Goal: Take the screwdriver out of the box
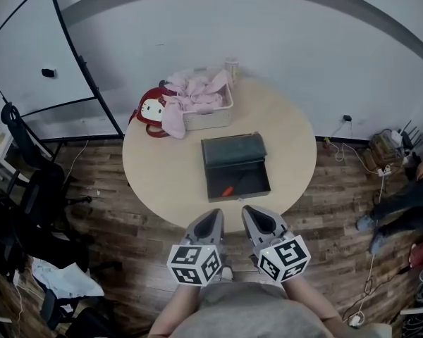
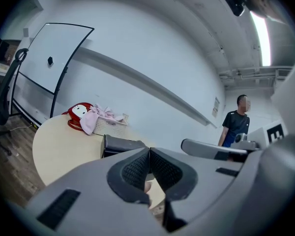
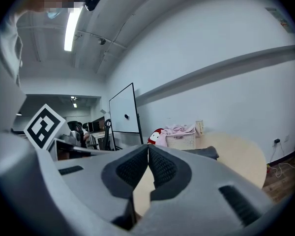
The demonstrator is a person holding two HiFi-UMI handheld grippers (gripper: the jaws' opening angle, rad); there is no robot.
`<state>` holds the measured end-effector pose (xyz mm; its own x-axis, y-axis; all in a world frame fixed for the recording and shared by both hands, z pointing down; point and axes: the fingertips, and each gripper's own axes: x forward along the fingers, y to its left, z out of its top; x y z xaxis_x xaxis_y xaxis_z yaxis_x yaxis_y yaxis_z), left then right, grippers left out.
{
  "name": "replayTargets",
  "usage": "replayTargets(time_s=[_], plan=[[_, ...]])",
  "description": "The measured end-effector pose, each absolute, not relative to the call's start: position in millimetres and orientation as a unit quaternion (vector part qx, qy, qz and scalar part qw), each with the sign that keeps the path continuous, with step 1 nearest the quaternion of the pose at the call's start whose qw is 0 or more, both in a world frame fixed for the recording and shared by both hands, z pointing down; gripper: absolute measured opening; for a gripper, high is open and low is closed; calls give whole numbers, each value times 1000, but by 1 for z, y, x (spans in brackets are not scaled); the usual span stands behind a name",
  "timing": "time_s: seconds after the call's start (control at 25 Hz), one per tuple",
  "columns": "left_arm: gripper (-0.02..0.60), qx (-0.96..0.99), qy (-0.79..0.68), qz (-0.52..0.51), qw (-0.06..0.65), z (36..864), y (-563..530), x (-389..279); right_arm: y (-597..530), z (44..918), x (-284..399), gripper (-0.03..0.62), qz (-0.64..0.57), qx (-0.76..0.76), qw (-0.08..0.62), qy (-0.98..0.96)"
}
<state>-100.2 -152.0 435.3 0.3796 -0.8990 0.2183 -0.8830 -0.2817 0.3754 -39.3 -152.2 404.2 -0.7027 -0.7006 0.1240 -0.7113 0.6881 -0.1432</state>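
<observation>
A dark green box [image 1: 235, 166] lies open on the round beige table [image 1: 155, 167], its lid raised at the far side. Inside it, at the front left, lies a screwdriver [image 1: 230, 189] with an orange handle. My left gripper [image 1: 210, 219] and right gripper [image 1: 252, 217] hover side by side just short of the table's near edge, both pointing at the box. Each has its jaws shut with nothing between them. In the left gripper view the box [image 2: 119, 144] shows as a dark block beyond the closed left gripper [image 2: 149, 151]; the right gripper [image 3: 148, 150] view shows its edge [image 3: 206, 153].
A white basket [image 1: 206, 111] with pink cloth and a red plush bag [image 1: 148, 111] sit at the table's far side. A whiteboard [image 1: 35, 55] stands at the left, office chairs [image 1: 35, 189] beside it. A person [image 2: 236, 126] stands off to the right; cables and clutter lie on the floor [image 1: 388, 153].
</observation>
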Motion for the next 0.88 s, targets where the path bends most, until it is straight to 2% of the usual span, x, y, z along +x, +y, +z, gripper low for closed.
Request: replayTargets(time_s=[0.4,0.88], plan=[[3,801,-547,9,245,461,-196,-118,-193,419,-33,2,100,422,44,-900],[5,812,-513,84,265,498,-240,-94,-241,432,-10,2,117,435,45,-892]])
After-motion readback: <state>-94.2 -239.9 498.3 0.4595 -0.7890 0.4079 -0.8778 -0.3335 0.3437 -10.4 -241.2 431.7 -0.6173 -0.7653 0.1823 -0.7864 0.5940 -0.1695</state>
